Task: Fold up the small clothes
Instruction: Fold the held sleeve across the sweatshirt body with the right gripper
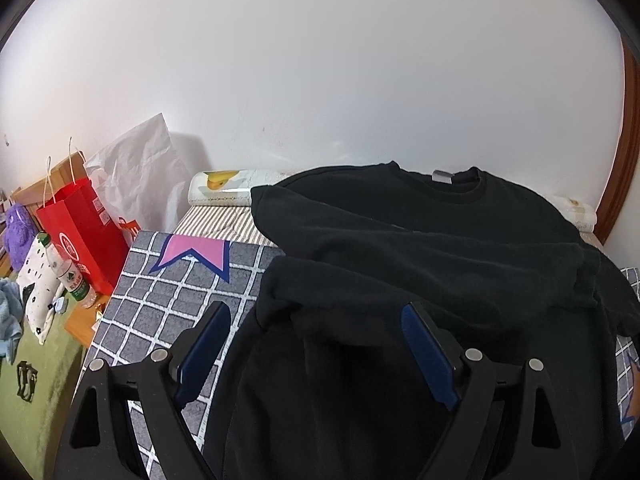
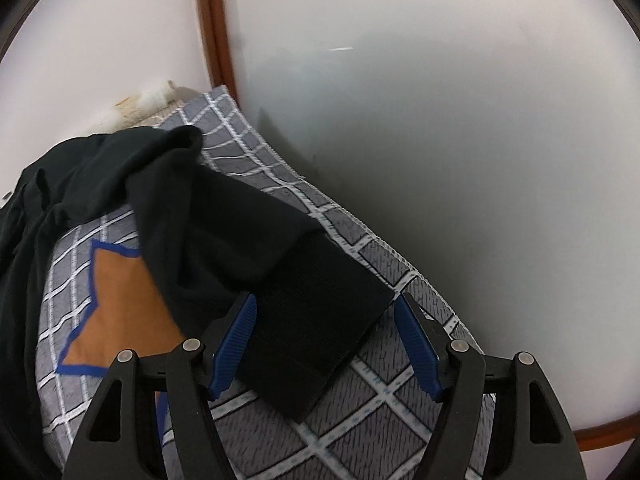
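A black sweatshirt (image 1: 420,248) lies spread on the grey checked bed cover (image 1: 160,300), collar toward the wall, one sleeve folded across its chest. My left gripper (image 1: 316,320) is open over the sweatshirt's lower left part, its fingers either side of a fold. In the right wrist view the other sleeve (image 2: 224,232) lies stretched across the cover (image 2: 360,420). Its ribbed cuff (image 2: 316,332) lies between the fingers of my open right gripper (image 2: 326,312), which do not close on it.
A white wall runs behind the bed. A rolled mat (image 1: 220,188) lies along the wall. Left of the bed stand a red paper bag (image 1: 84,228), a white bag (image 1: 140,172) and a water bottle (image 1: 70,276). A brown wooden frame (image 2: 216,28) rises at the right.
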A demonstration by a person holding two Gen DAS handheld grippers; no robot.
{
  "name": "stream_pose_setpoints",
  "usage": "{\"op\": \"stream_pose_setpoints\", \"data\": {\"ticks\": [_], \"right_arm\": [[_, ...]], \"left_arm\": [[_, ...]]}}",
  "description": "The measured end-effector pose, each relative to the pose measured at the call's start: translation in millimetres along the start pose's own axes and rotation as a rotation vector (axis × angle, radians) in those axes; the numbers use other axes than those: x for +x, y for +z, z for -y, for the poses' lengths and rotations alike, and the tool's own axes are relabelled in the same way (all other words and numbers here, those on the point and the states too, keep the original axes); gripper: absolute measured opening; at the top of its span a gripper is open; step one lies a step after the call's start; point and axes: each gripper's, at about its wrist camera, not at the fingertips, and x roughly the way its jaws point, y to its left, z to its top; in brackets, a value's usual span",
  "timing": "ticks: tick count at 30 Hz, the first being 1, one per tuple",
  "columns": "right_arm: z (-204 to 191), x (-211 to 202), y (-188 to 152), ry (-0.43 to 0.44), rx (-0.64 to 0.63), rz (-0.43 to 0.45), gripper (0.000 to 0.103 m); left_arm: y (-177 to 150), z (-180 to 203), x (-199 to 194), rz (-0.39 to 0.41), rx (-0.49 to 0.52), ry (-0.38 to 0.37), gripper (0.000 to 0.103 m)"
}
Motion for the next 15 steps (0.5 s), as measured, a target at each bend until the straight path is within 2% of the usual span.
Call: {"op": "stream_pose_setpoints", "data": {"ticks": [5,8,11,12,14,15], "right_arm": [[8.5,21.8,6.2,0.083,0.093,-0.034,0.071],[7.5,25.9,5.6,0.104,0.097,-0.035,0.069],[1.6,21.5,5.4,0.142,0.066,-0.021,0.048],[-3.2,19.7,5.5,0.144,0.043,-0.015,0.035],[-10.6,12.7,5.0,0.147,0.009,-0.004,0.022],[-16.1,7.8,5.0,0.127,-0.012,0.006,0.019]], "left_arm": [[-4.2,6.6,5.2,-0.023,-0.001,-0.002,0.087],[-4.3,11.3,5.9,-0.028,0.0,-0.007,0.087],[-4.8,16.2,2.8,-0.026,0.007,-0.012,0.087],[-4.9,17.3,1.3,-0.025,0.008,-0.014,0.087],[-5.2,19.4,-2.9,-0.021,0.014,-0.021,0.087],[-5.2,19.9,-4.7,-0.018,0.016,-0.022,0.087]]}}
